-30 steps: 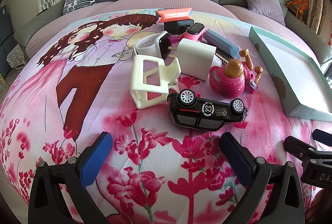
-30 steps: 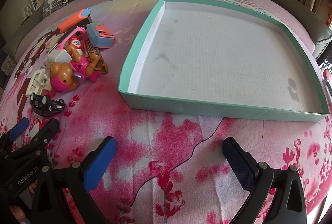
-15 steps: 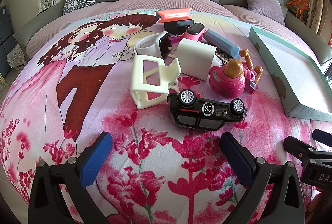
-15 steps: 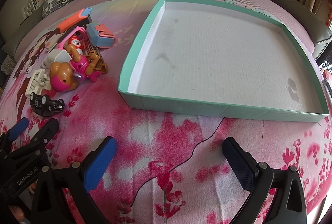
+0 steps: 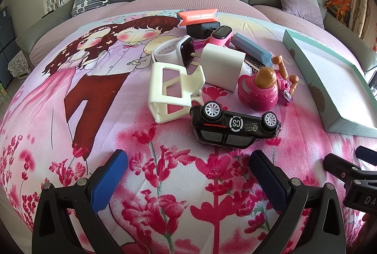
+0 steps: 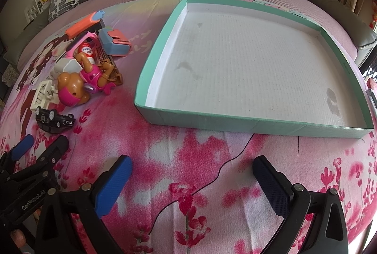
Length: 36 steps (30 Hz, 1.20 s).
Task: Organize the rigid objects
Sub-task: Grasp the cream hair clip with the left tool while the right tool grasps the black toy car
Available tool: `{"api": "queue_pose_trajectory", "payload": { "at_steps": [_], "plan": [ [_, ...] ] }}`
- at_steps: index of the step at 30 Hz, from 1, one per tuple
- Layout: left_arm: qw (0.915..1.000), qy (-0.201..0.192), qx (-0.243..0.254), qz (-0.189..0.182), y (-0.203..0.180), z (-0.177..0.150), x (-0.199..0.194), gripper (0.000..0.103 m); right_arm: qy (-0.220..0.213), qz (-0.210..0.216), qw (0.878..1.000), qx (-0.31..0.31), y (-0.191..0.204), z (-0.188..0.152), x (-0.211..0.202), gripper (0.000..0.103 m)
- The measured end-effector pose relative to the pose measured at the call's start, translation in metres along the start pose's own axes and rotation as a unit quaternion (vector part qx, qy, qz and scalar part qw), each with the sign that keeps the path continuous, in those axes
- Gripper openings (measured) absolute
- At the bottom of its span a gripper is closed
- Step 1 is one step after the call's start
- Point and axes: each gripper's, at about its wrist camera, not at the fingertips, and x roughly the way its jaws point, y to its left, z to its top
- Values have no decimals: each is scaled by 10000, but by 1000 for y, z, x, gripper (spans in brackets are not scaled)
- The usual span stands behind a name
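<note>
Spread over a bed (image 5: 70, 112) with a pink flowered cover. Biggest by far: a shallow green box (image 6: 165, 117), nothing inside it, lying straight ahead of the right tool (image 6: 190, 183). Off to the box's left, apart from its wall, a heap of small hard things. Nearest the box in that heap: a pink toy dog (image 5: 259, 94). Left of the dog and farther from the box: a white clip frame (image 5: 169, 94), a white charger (image 5: 221, 65) with prongs pointing away from the box, a white watch (image 5: 174, 51).

Nearest piece to the left tool (image 5: 187, 174): a black toy car (image 5: 233, 129), tipped on its side with wheels facing the camera, just ahead and a little toward the box side. Long axis running crosswise, pointing roughly at the box, so across the line of the tool's reach. Likely first pick; probably best gripped across the narrow body, needing little or no turn of the wrist.

Left tool spread wide, holding nothing. Right tool likewise wide and bare, close to the box's near wall but far from the car. Left clearly the nearer one to the heap.
</note>
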Motion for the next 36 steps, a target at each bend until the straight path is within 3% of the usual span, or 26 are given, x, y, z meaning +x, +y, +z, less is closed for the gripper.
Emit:
{"api": "queue_pose_trajectory", "payload": {
  "at_steps": [8, 11, 15, 24, 29, 33, 36],
  "plan": [
    [9998, 134, -13, -140, 9, 3, -12, 103, -423, 370, 9983, 149, -7, 2, -30, 103],
    [9994, 96, -141, -311, 20, 10, -23, 103, -747, 502, 9959, 17, 0, 4, -47, 103],
    [9991, 106, -347, -205, 39, 24, -33, 103, -941, 554, 9936, -303, 20, 10, -62, 103],
    [9972, 165, -723, -125, 74, 39, -31, 103, -642, 1015, 9924, -264, 67, 24, -46, 103],
    [9963, 222, -798, -243, 87, 43, -24, 103, -443, 1085, 9925, -339, 94, 25, -33, 103],
    [9958, 291, -860, -87, 98, 44, -18, 102, -339, 1127, 9925, -334, 109, 24, -24, 103],
    [9949, 275, -939, -243, 106, 44, -17, 102, -299, 1107, 9927, -362, 118, 25, -20, 103]
  ]
}}
